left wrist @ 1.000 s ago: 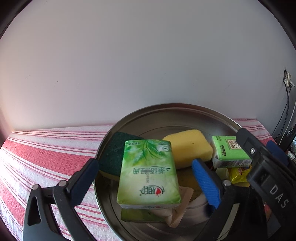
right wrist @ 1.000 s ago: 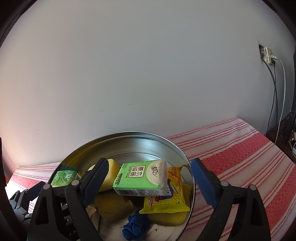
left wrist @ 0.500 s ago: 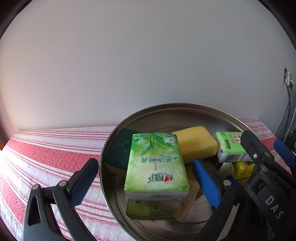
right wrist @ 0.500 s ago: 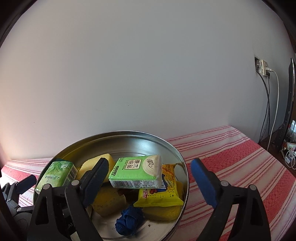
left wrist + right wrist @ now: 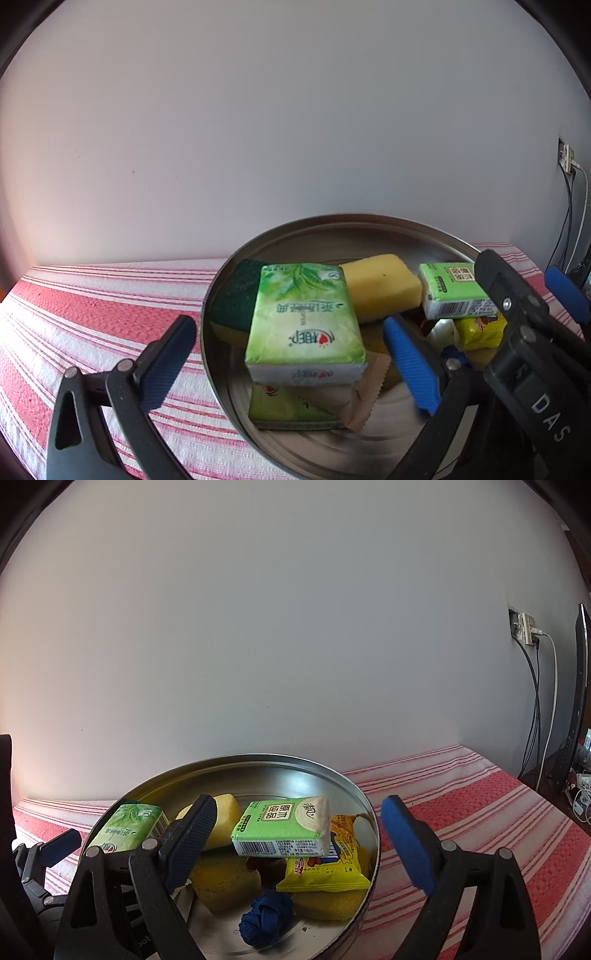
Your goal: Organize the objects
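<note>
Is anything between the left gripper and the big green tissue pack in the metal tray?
Nothing visible blocks it. The left gripper is open with the big green tissue pack directly ahead, lying on top of the pile. Only the metal tray rim sits near one finger, and the right gripper crowds the other side.

The round shiny metal basin (image 5: 229,280) looked smooth; the red-and-white striped woven cloth (image 5: 92,317) matt; the green glossy plastic-wrapped tissue pack (image 5: 304,325) slick.

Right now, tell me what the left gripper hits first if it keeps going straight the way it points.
Most likely the large green tissue pack: it lies in the metal basin right ahead, between the open jaws of the left gripper. Depth is uncertain; the basin's near rim may come first.
</note>
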### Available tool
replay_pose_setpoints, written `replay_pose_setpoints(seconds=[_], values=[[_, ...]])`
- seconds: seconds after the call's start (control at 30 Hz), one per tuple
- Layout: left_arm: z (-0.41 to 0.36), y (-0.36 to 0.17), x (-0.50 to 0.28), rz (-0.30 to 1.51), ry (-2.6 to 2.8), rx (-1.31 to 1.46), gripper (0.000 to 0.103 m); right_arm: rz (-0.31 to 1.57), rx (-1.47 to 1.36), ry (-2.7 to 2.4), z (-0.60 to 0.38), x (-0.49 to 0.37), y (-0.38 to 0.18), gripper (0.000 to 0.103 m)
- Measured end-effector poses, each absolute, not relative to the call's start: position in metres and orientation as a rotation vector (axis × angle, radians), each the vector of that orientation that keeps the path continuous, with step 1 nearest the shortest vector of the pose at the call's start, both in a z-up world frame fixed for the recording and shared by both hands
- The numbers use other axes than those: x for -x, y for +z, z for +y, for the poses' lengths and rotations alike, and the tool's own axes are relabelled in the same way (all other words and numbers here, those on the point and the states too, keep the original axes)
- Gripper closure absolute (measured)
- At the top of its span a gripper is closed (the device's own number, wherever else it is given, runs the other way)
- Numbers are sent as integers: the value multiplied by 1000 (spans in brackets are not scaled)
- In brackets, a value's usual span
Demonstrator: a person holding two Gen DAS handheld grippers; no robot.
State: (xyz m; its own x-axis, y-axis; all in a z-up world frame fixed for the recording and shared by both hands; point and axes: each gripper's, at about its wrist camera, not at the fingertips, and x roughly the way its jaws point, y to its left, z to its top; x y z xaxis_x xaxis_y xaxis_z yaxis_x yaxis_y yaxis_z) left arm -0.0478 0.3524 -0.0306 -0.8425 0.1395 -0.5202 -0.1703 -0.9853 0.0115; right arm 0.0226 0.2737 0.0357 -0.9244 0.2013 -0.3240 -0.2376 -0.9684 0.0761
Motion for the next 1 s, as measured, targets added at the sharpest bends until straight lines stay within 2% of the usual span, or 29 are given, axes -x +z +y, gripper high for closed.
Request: replay_pose_setpoints(seconds=[0.67, 0.73, 1.0], values=[[379, -31, -102, 47, 2907, 672, 1, 130, 377, 2870, 268, -73, 39, 6], [355, -38, -96, 46, 2911, 649, 1, 133, 372, 2876, 267, -78, 39, 6], [342, -36, -121, 102, 2900, 579, 1, 117, 348, 2889, 263, -101, 38, 6]])
